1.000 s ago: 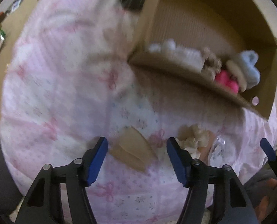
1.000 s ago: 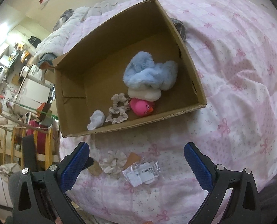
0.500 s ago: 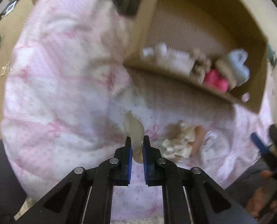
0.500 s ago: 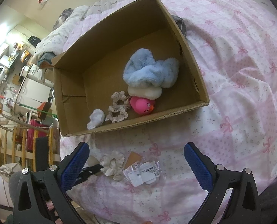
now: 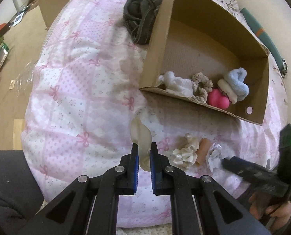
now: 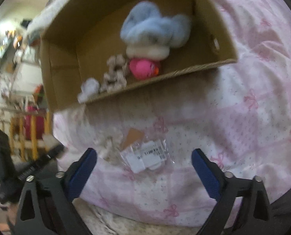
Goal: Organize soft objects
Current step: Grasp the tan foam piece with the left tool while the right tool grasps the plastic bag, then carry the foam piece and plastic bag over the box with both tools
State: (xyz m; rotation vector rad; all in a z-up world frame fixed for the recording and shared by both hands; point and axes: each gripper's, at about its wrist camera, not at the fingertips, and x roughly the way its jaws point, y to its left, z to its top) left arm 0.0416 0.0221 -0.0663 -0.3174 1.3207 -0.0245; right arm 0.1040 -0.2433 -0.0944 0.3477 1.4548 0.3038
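Observation:
My left gripper (image 5: 144, 146) is shut on a beige soft pad (image 5: 141, 135) and holds it above the pink bedspread. A cardboard box (image 5: 214, 17) lies ahead, holding a white cloth (image 5: 176, 83), a beige scrunchie (image 5: 201, 84), a pink toy (image 5: 218, 98) and a blue plush (image 5: 236, 83). On the bed lie a cream scrunchie (image 5: 185, 151), a tan piece (image 5: 202, 149) and a clear packet (image 5: 214, 154). My right gripper (image 6: 143, 160) is open, low over the packet (image 6: 147, 154), with the box (image 6: 165, 76) beyond.
A dark rolled garment (image 5: 141, 17) lies by the box's far left corner. The bed edge drops to the floor at left (image 5: 8, 68). The right gripper's body (image 5: 263, 176) shows at the lower right of the left wrist view. Furniture (image 6: 27, 127) stands left of the bed.
My left gripper closed on the beige pad and lifted it off the bedspread. My right gripper moved down and closer to the clear packet; its view is blurred with motion.

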